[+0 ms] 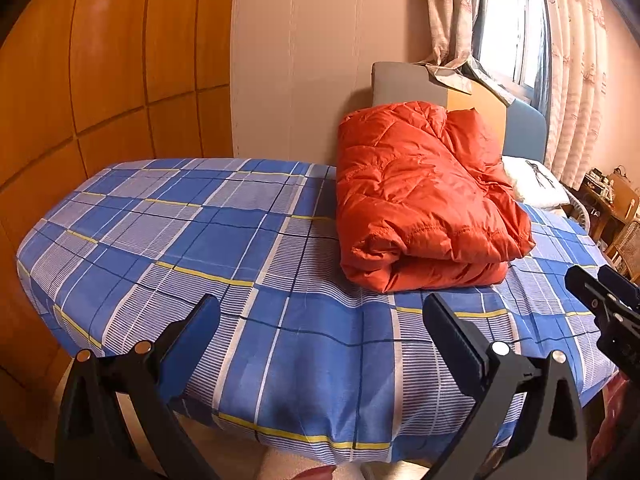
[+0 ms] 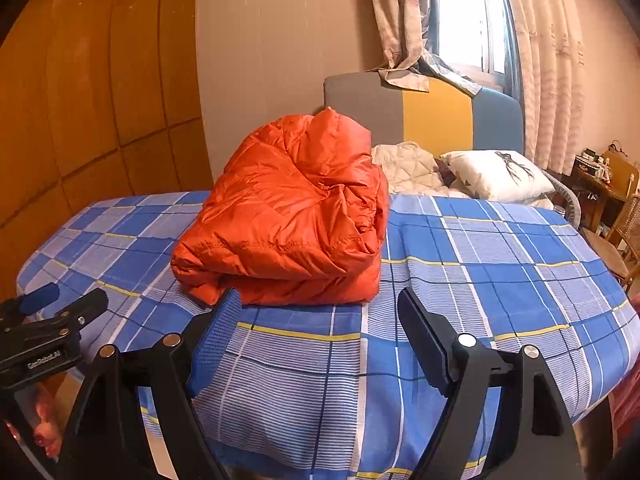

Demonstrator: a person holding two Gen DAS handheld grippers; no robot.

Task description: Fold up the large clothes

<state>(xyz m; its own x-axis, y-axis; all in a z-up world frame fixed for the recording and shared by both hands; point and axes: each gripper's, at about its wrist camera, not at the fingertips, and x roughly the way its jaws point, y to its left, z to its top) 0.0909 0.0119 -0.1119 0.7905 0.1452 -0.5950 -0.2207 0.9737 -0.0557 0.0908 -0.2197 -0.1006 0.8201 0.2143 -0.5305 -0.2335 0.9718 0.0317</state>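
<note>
An orange quilted down jacket (image 1: 420, 200) (image 2: 288, 216) lies folded into a thick bundle on the blue plaid bed sheet (image 1: 200, 240) (image 2: 500, 260). My left gripper (image 1: 322, 304) is open over the sheet, just short of the bundle's near edge, and holds nothing. My right gripper (image 2: 320, 296) is open too. Its fingertips stand close to the bundle's front fold with only sheet between them. Each gripper shows at the edge of the other's view: the right gripper (image 1: 588, 278) at the right, the left gripper (image 2: 76, 300) at the left.
Behind the jacket are a cream quilted blanket (image 2: 404, 168), a white pillow (image 2: 492, 176) and a grey, yellow and blue headboard (image 2: 436, 116). Wooden wardrobe panels (image 1: 100, 80) fill the left. A curtained window (image 2: 468, 12) and a wooden chair (image 2: 624, 240) are at the right.
</note>
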